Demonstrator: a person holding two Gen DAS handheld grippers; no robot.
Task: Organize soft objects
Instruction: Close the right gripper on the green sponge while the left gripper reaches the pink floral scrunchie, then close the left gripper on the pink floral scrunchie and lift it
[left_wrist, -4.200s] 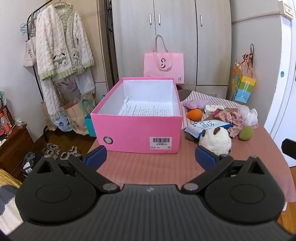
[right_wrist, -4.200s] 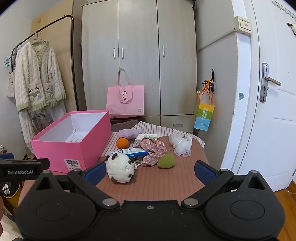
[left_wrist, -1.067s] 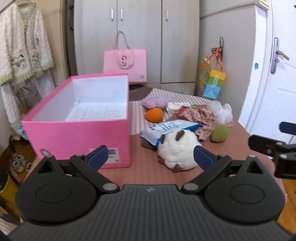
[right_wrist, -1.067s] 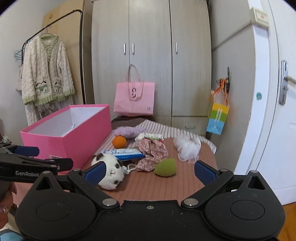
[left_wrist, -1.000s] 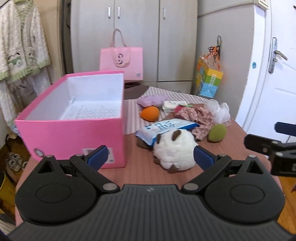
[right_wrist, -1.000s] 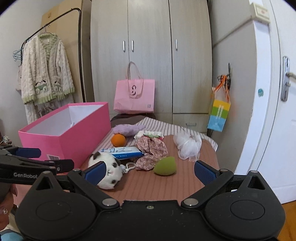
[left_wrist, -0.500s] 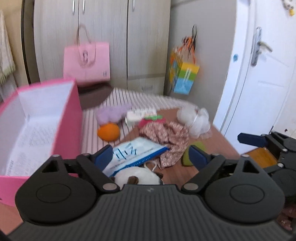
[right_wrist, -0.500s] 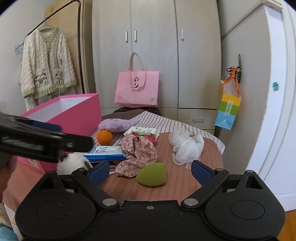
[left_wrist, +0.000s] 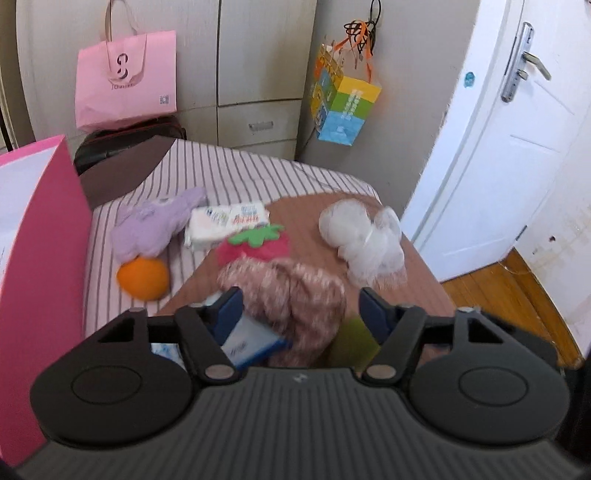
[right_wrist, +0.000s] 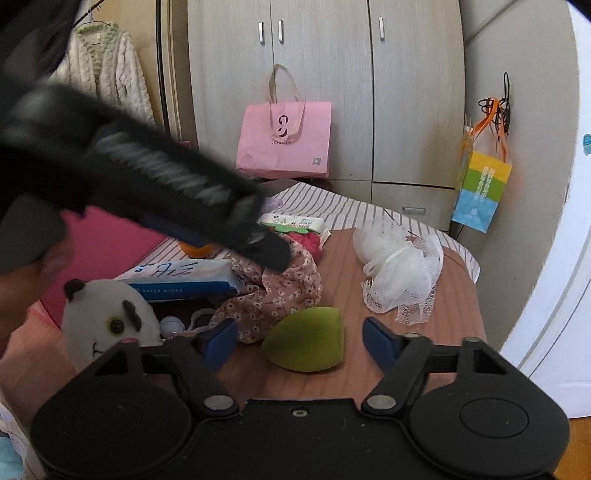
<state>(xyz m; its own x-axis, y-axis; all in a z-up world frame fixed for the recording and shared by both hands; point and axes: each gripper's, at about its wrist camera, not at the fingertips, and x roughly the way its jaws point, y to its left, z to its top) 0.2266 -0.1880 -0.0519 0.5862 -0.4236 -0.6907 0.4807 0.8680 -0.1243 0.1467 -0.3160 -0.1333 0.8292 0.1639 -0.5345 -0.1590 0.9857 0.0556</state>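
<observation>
Soft items crowd the bench (right_wrist: 458, 332) as the left tongs (left_wrist: 301, 314), spread open, hover over a floral fabric scrunchie (left_wrist: 295, 295) beside a wipes pack (right_wrist: 184, 278), while the right tongs (right_wrist: 299, 338), also open, flank a green sponge (right_wrist: 304, 341) near a white mesh pouf (right_wrist: 400, 267) and the pink box (left_wrist: 40, 258).

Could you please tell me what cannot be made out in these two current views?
- Pink box interior: left wrist view, cut off by the edge.
- Orange ball: right wrist view, mostly hidden by the blurred left gripper.
- Green sponge: left wrist view, mostly behind the gripper body.
</observation>
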